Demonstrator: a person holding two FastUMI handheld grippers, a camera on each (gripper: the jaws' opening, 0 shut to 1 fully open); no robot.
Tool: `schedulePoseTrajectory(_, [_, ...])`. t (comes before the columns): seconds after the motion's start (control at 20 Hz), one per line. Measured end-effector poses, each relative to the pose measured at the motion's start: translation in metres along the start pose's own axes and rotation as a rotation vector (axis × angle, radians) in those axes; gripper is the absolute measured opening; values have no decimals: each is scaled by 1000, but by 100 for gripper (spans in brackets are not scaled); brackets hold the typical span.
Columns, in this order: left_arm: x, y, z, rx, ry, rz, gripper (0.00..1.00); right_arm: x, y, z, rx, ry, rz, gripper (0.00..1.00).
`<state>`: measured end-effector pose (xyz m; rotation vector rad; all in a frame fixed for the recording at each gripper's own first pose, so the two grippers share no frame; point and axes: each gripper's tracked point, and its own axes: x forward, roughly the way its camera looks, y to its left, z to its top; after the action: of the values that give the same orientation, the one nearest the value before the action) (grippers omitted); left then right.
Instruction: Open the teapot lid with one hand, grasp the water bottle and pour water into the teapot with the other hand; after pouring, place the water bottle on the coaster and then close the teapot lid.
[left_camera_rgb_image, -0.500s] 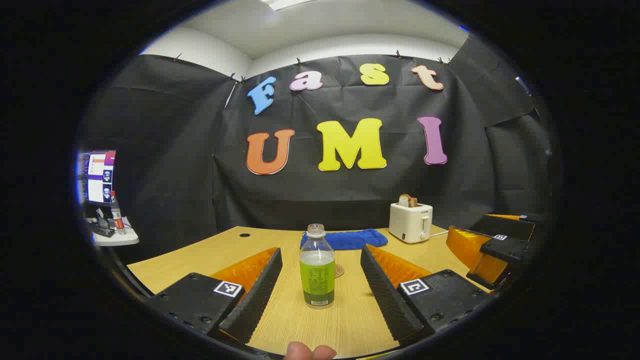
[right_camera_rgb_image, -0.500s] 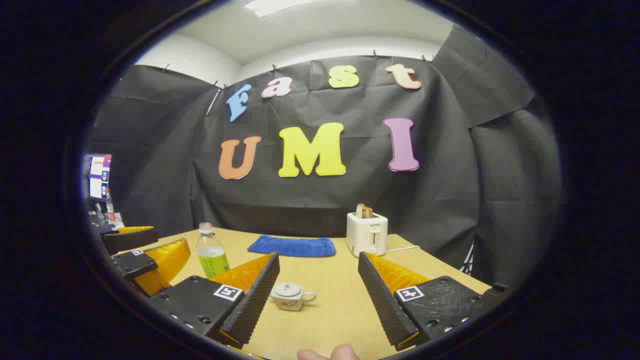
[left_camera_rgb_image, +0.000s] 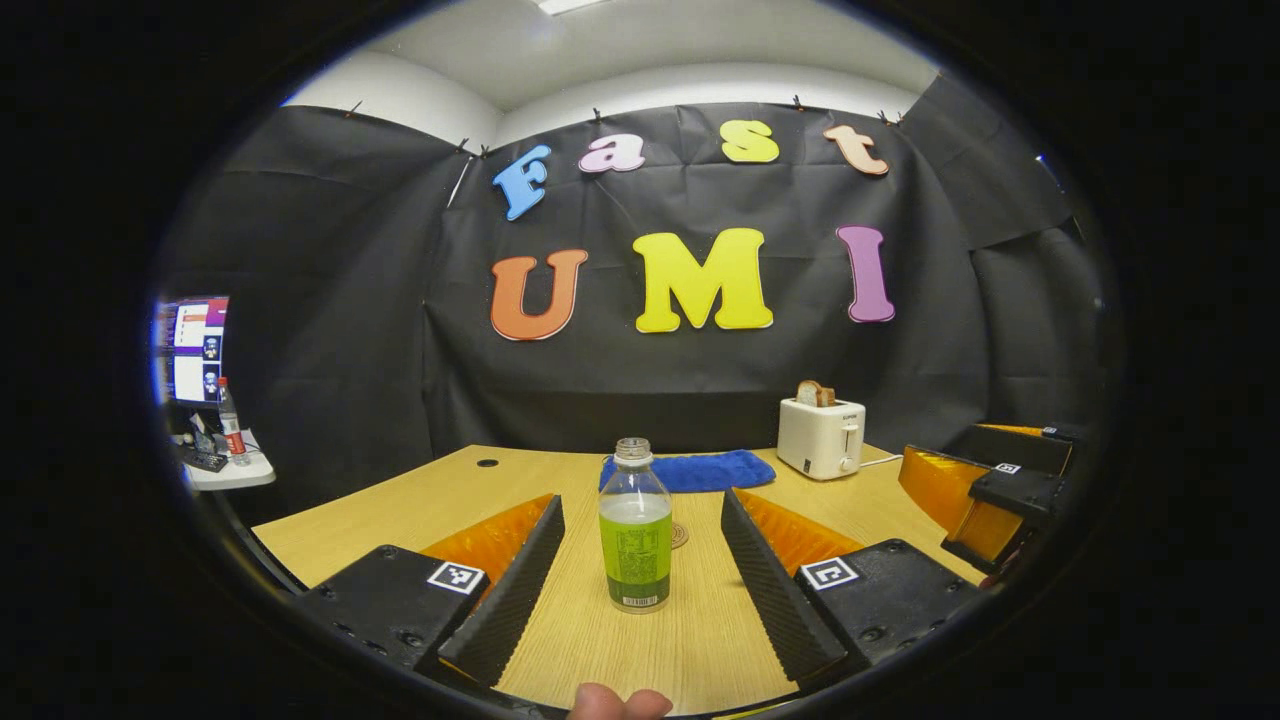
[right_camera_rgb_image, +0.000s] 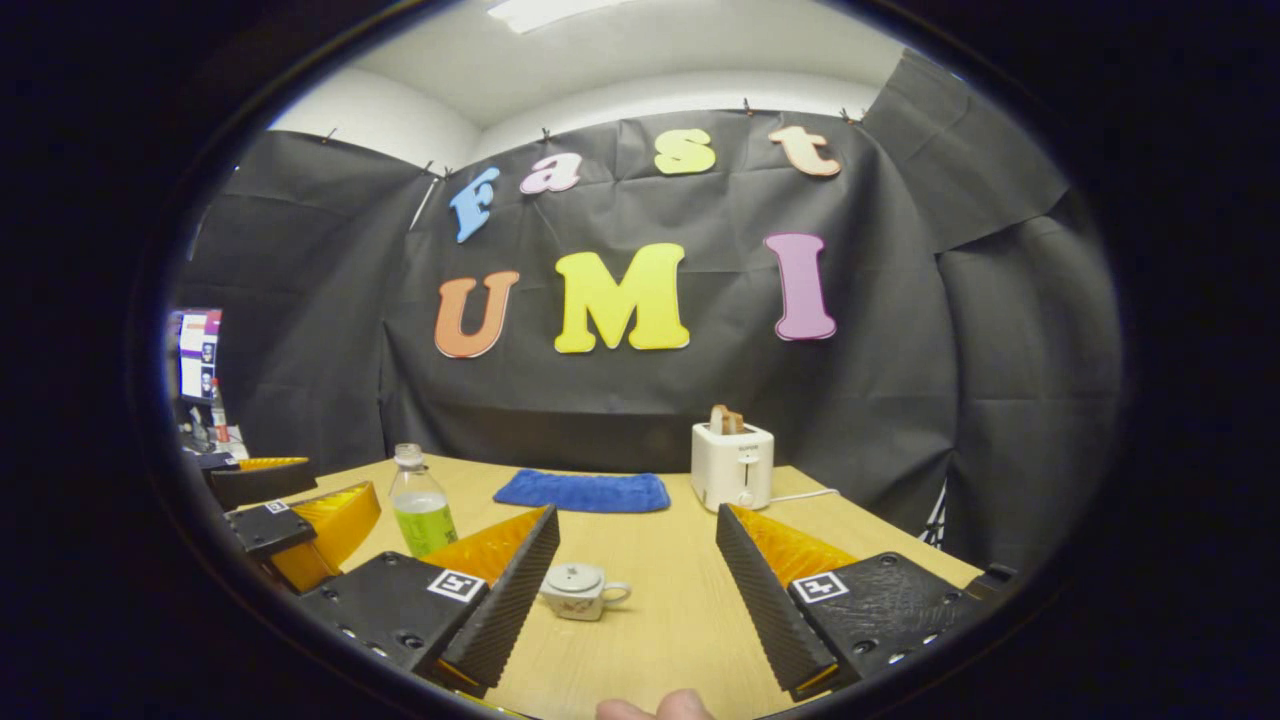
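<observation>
Pale wooden surface (left_camera_rgb_image: 440, 500), black cloth wall behind

Water bottle (left_camera_rgb_image: 635, 528): upright near the middle of the surface, long axis vertical, open neck pointing straight up, no cap visible. Clear thin plastic, green liquid to roughly two thirds, label round the lower body. Likely moderate in weight and bottom-heavy, walls probably yielding under a hard squeeze, smooth and perhaps slippery. Best taken across the labelled mid-body, below the shoulder, with gentle pressure; liquid apt to slosh on tilting. Seen from the right gripper view at far left (right_camera_rgb_image: 421, 513)

Coaster (left_camera_rgb_image: 679, 536): small round disc just behind the bottle, partly hidden by it

Teapot (right_camera_rgb_image: 577, 591): small, pale, ceramic by the look, so stiff, fragile and probably light. Lid (right_camera_rgb_image: 576, 576) seated, small knob on top as the likely hold. Squat body, one projection, spout or handle, towards the right in the right gripper view; cannot tell which, nor what sits on the opposite side, hidden behind a finger

Left gripper (left_camera_rgb_image: 638, 572): jaws spread wide, bottle standing between the two fingers and touching neither. Also visible at the left edge of the right gripper view (right_camera_rgb_image: 290, 515)

Right gripper (right_camera_rgb_image: 636, 590): jaws released, wide apart, teapot just inside the left finger, not gripped. Also seen at far right of the left gripper view (left_camera_rgb_image: 985, 490)

Farther back: blue cloth (left_camera_rgb_image: 690, 471) lying flat, white toaster (left_camera_rgb_image: 821, 439) with bread in its slot

Judged stage: nothing grasped yet, lid not yet lifted
</observation>
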<state>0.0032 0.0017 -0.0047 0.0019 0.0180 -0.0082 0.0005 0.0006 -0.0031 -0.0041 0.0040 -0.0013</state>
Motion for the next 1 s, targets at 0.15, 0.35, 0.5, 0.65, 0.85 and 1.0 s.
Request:
schedulePoseTrajectory(0.15, [-1,0,0,1,2,-1,99,0,-1,0,0,-2,0,95])
schedulePoseTrajectory(0.35, [-2,-1,-2,3,4,-3,98,1,0,-2,0,6,4,95])
schedulePoseTrajectory(0.5, [0,-2,-2,10,4,-4,98,4,0,-6,-2,14,8,97])
schedulePoseTrajectory(0.65, [-1,0,-2,9,4,-3,98,8,-1,-13,8,33,7,95])
schedulePoseTrajectory(0.85, [-2,4,0,13,4,0,99,19,6,-21,-7,43,19,95])
schedulePoseTrajectory(1.0, [-2,10,4,13,-5,12,98,32,15,-30,-5,45,43,95])
